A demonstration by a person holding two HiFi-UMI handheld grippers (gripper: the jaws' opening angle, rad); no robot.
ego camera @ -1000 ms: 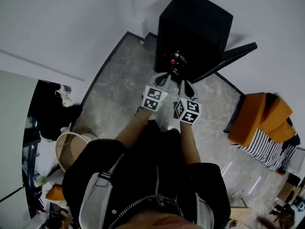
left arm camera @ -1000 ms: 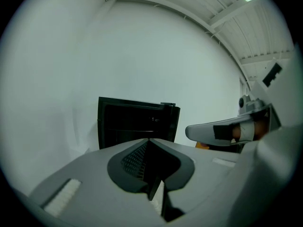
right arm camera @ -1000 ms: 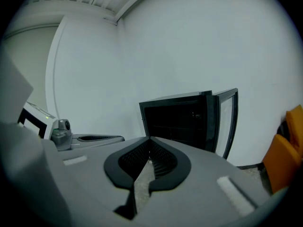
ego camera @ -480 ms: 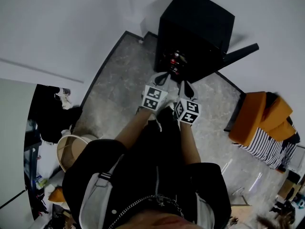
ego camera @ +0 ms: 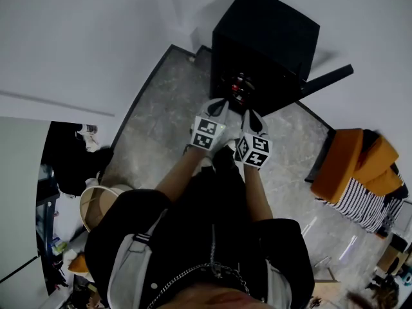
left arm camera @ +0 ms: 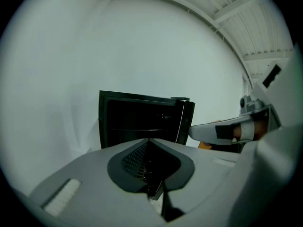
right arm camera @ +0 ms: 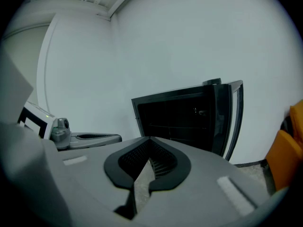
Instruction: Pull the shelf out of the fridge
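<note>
A black mini fridge [ego camera: 264, 37] stands against the white wall with its door [ego camera: 325, 81] swung open to the right. Something reddish shows inside its dark opening. In the left gripper view the fridge [left arm camera: 137, 122] is a short way ahead, with a thin shelf [left arm camera: 137, 130] crossing its interior. The same shelf [right arm camera: 177, 126] shows in the right gripper view. My left gripper [ego camera: 222, 103] and right gripper [ego camera: 251, 113] are held side by side before the opening, apart from it. Both are shut and hold nothing: left gripper [left arm camera: 149, 142], right gripper [right arm camera: 150, 140].
An orange seat with striped cloth [ego camera: 354, 163] sits on the grey stone floor [ego camera: 161, 114] to the right. A round pale tub [ego camera: 96, 201] and dark clutter [ego camera: 71, 159] lie to the left. The open door [right arm camera: 229, 117] juts out on the right side.
Almost nothing: the head view has drifted slightly, and both grippers stay shut in about the same place before the fridge.
</note>
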